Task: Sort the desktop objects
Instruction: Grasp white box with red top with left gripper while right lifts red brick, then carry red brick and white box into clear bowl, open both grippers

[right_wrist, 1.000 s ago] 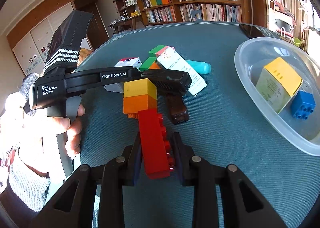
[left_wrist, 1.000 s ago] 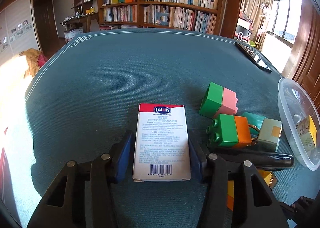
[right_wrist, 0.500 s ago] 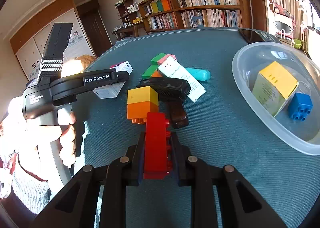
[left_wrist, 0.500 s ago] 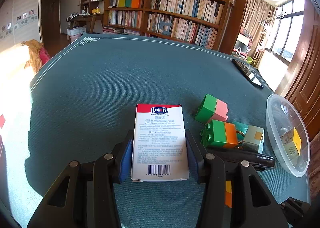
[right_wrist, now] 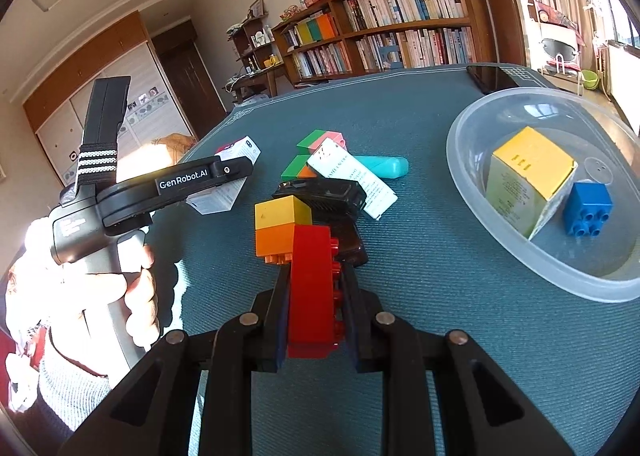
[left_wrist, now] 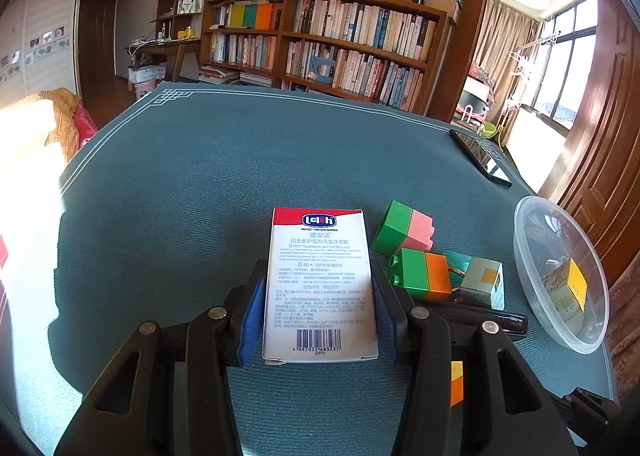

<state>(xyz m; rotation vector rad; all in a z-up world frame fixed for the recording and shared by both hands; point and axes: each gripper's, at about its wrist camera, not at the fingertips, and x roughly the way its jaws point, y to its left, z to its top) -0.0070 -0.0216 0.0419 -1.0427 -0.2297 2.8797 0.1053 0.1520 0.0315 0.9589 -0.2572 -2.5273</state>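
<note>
Red brick clamped in right hand-held gripper, carton in left.

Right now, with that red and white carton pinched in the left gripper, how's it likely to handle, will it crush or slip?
The red and white carton looks like thin printed card, so it may dent if squeezed harder. Its flat sides sit flush against the left gripper pads, so slipping seems unlikely. It is probably light for its size.

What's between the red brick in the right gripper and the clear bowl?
Nothing visible. The red brick is clamped in the right gripper; bare blue cloth runs from it to the clear bowl. The block pile lies ahead of the gripper, off that path.
</note>
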